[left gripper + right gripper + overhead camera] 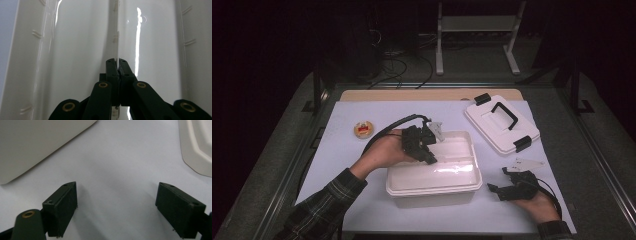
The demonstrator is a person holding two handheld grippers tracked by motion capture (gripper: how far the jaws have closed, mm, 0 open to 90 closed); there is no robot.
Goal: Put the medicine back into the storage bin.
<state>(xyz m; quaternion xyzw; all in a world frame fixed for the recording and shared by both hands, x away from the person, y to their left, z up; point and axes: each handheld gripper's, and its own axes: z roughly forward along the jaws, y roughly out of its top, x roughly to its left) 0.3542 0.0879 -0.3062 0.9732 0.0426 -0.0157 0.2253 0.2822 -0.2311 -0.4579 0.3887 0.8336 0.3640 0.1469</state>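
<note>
An open white plastic bin (432, 187) stands mid-table. A thin white divider panel (454, 160) runs lengthwise inside it. My left gripper (427, 152) reaches into the bin from its left side. In the left gripper view its jaws (117, 61) are shut on the top edge of the divider (117, 30), seen edge-on between the glossy bin walls (25, 62). My right gripper (498, 180) rests low over the white table cover at the front right, open with nothing between its fingers (116, 205). The bin's corner (30, 142) lies to its upper left.
The bin's white lid (499, 125), with a black handle and black latches, lies flat at the back right; its edge (197, 147) appears in the right gripper view. A small round yellow-and-red object (363, 129) sits at the left. Dark metal table rails frame the white cover.
</note>
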